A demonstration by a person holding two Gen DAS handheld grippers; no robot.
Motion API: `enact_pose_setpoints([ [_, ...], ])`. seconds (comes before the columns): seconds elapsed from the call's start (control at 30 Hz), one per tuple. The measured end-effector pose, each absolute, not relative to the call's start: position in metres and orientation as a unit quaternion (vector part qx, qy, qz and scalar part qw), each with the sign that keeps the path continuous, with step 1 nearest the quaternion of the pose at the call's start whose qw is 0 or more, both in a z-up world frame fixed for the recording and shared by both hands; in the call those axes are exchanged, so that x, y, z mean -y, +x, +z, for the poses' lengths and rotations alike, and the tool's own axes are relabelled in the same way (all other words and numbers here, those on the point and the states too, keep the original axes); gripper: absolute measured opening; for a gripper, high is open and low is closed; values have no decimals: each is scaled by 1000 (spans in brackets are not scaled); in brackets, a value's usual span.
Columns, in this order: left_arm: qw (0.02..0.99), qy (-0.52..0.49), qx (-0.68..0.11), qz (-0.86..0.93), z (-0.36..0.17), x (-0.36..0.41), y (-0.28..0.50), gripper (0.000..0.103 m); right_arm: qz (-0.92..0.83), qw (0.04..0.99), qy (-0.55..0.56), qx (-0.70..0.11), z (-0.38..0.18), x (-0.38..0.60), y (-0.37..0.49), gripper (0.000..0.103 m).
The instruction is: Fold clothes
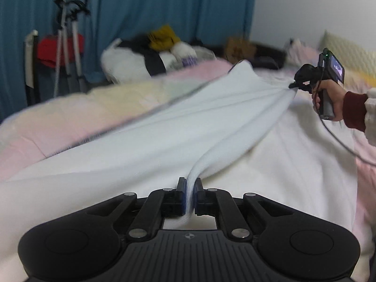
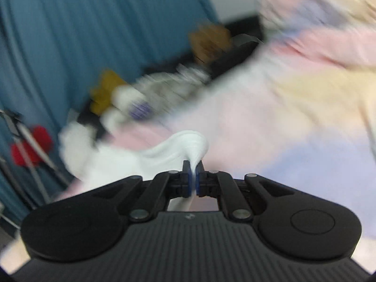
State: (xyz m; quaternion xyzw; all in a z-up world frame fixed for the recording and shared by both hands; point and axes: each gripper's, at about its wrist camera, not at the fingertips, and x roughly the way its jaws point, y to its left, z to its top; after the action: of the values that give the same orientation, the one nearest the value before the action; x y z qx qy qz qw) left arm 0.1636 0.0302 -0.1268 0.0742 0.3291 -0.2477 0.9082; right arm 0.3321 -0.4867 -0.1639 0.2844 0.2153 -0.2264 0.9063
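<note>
A white garment is stretched in the air above a bed. My left gripper is shut on one edge of it at the near end. My right gripper shows in the left wrist view at the far right, shut on the other end, so the cloth hangs taut between the two. In the right wrist view my right gripper pinches a bunched fold of the white garment. This view is blurred by motion.
The bed carries a pastel pink, yellow and blue quilt. A pile of clothes lies at its far edge. A tripod and a red item stand before a blue curtain. A pillow lies far right.
</note>
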Motion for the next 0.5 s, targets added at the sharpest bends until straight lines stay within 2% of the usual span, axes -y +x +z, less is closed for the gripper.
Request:
enact_pose_setpoints([
  [0.13, 896, 75, -357, -251, -139, -25, 159, 7, -252, 890, 288, -247, -203, 496, 312, 6],
  [0.3, 892, 50, -369, -257, -138, -33, 171, 11, -253, 893, 272, -253, -198, 488, 304, 10],
  [0.37, 892, 42, -369, -258, -135, -37, 174, 17, -256, 896, 254, -258, -191, 476, 297, 12],
  [0.5, 901, 40, -353, -251, -122, -44, 169, 39, -260, 905, 206, -267, -172, 443, 270, 13],
])
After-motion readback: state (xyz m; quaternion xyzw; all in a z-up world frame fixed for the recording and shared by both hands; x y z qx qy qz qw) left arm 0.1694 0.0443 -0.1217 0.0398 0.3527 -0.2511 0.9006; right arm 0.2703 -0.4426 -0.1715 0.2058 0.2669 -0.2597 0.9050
